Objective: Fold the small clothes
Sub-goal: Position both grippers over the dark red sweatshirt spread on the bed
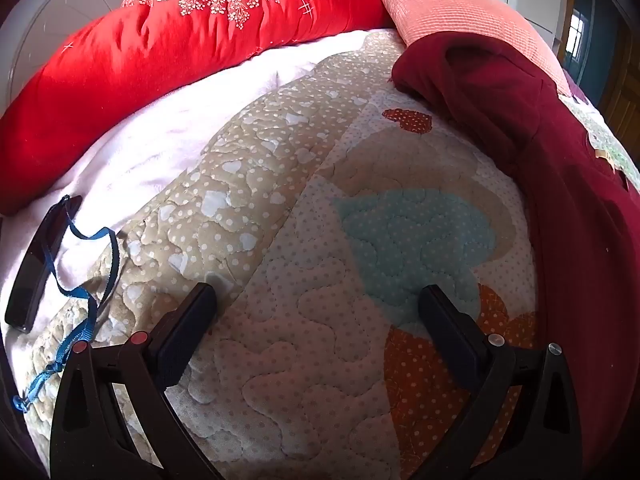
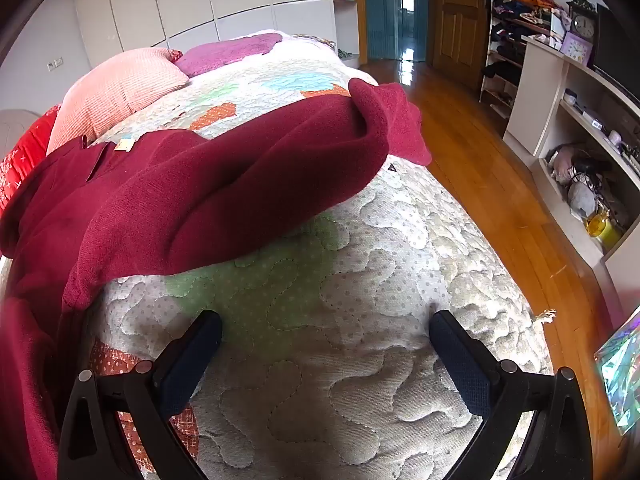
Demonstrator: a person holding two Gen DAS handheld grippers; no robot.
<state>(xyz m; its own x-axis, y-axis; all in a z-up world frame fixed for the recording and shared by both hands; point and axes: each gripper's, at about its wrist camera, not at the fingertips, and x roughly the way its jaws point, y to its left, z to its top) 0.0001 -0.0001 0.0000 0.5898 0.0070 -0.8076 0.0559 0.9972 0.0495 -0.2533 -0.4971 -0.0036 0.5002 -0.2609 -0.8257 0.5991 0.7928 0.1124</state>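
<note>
A dark red knitted garment (image 2: 224, 196) lies spread and partly bunched on the quilted bedspread (image 2: 360, 272). In the left wrist view it (image 1: 560, 184) runs along the right side. My left gripper (image 1: 318, 294) is open and empty just above the quilt (image 1: 304, 312), left of the garment. My right gripper (image 2: 325, 322) is open and empty above the quilt, with the garment's edge a little ahead and to the left of it.
A red pillow (image 1: 168, 56) and a pink pillow (image 1: 460, 12) lie at the bed's head. A black phone (image 1: 40, 260) with a blue lanyard (image 1: 86, 280) lies at left. Wooden floor (image 2: 500, 200) and shelves (image 2: 580, 120) are to the right of the bed.
</note>
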